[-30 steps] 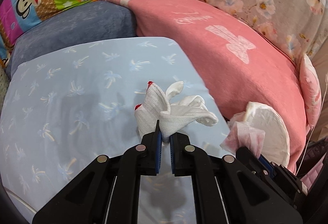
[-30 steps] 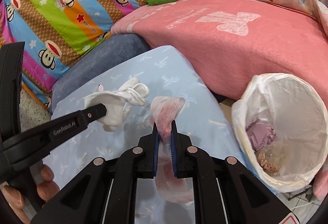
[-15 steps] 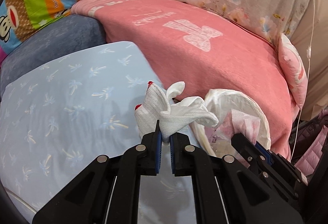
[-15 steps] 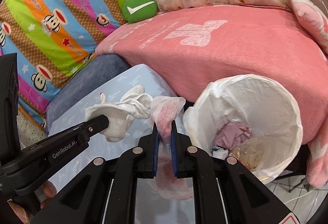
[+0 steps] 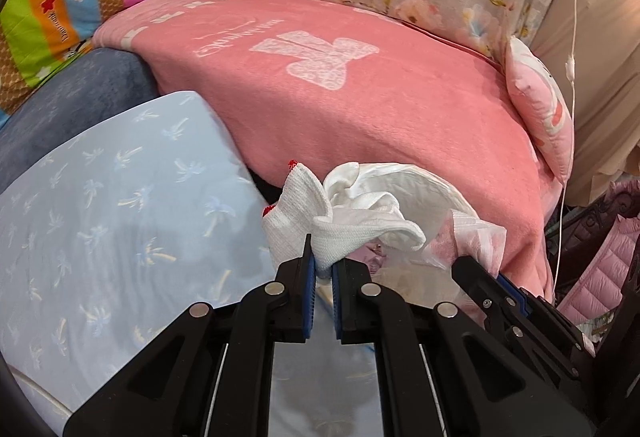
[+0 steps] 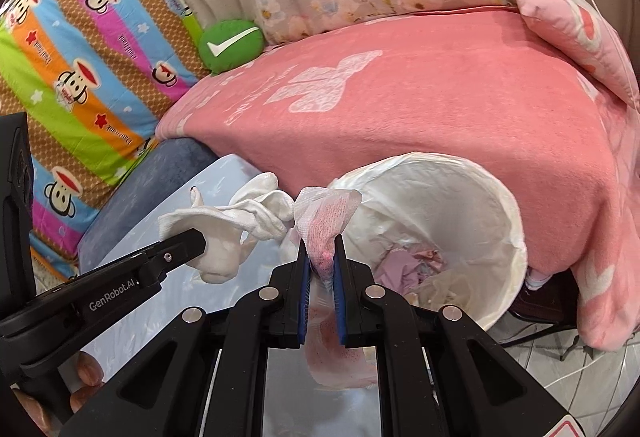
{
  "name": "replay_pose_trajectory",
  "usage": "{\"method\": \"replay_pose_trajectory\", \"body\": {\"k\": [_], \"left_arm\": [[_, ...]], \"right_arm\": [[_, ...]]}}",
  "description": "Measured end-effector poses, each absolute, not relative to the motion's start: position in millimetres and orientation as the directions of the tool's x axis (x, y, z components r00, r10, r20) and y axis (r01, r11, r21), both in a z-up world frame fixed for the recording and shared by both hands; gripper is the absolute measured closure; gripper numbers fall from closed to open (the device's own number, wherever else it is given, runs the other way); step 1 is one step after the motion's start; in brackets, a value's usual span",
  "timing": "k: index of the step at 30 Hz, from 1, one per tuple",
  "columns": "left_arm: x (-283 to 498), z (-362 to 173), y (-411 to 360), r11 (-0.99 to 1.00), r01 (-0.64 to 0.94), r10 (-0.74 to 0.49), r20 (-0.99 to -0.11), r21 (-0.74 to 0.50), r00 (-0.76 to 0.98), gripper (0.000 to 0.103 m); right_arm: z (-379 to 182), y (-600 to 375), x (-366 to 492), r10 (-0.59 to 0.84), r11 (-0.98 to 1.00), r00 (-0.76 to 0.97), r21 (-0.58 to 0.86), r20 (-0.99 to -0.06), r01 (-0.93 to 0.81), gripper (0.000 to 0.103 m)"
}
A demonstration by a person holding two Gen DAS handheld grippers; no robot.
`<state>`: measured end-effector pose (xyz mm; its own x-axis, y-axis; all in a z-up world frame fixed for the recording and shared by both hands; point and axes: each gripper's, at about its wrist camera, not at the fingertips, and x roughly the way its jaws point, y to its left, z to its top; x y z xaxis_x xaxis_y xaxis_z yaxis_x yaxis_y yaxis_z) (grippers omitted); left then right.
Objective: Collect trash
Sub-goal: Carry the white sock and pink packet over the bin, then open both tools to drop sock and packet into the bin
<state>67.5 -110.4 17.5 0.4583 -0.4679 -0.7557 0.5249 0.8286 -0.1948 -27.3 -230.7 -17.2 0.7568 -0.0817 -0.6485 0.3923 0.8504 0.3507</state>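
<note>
Bin beside pink blanket

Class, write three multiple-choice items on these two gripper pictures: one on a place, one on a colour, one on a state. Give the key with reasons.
1. Where is the bin?
A. on the blue sheet
B. beside the pink blanket
C. on the striped cushion

2. What colour is the cushion with the tick?
A. green
B. yellow
C. black

3. What is the right gripper doing?
A. open, empty
B. shut on a pink cloth
C. shut on a bottle

Key: B, it stands against the blanket's edge; A, green with a white tick; B, cloth pinched between its fingers.
</note>
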Motion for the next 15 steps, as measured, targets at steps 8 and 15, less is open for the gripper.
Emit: {"method": "replay_pose_trajectory", "body": {"k": [8,15], "left_arm": [[61.6,17.9,-140.5,0.792,0.572,-0.508,-0.749,-0.212,0.425,0.094],[63.6,16.5,-143.3,0.814,0.55,-0.482,-0.748,-0.188,0.457,0.064]], "right_arm": [[-19.7,-258.8,-39.6,-0.117,0.824,0.754,0.361,-0.647,0.438,0.093],[-18.2,-271.4,-42.5,-0.132,0.813,0.757,0.367,-0.64,0.452,0.093]]}}
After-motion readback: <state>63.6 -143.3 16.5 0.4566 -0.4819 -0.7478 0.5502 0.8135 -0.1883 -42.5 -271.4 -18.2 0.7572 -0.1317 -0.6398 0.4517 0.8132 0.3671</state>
